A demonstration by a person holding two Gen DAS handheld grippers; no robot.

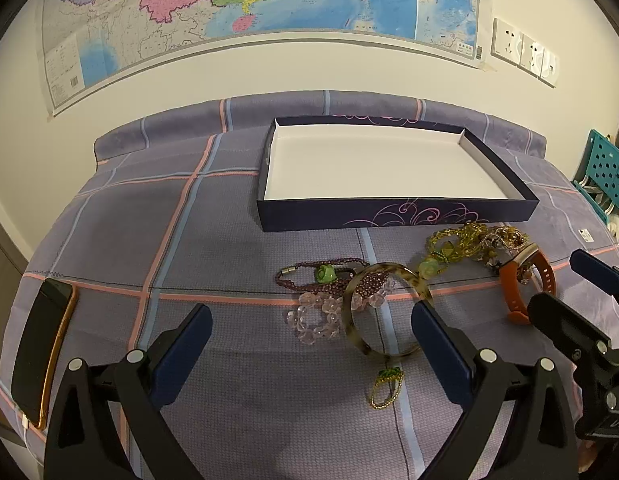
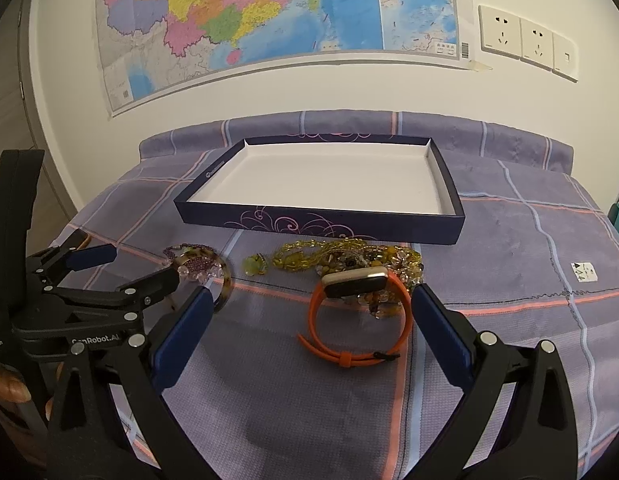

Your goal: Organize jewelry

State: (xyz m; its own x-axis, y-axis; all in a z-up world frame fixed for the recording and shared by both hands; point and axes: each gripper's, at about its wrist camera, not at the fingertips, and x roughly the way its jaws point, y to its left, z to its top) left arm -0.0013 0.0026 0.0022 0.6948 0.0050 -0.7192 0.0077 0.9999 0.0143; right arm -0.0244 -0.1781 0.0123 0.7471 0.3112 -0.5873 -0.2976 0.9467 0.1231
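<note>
An empty dark blue box with a white inside lies on the bed, also in the right wrist view. In front of it lie a tortoiseshell bangle, purple and clear bead strands, yellow-green beads, a small green pendant on a chain and an orange watch. My left gripper is open, its fingers either side of the bangle and beads. My right gripper is open around the watch.
A phone lies at the bed's left edge. A teal perforated basket stands at the right. A map and wall sockets hang on the wall behind. The checked purple bedsheet covers the bed.
</note>
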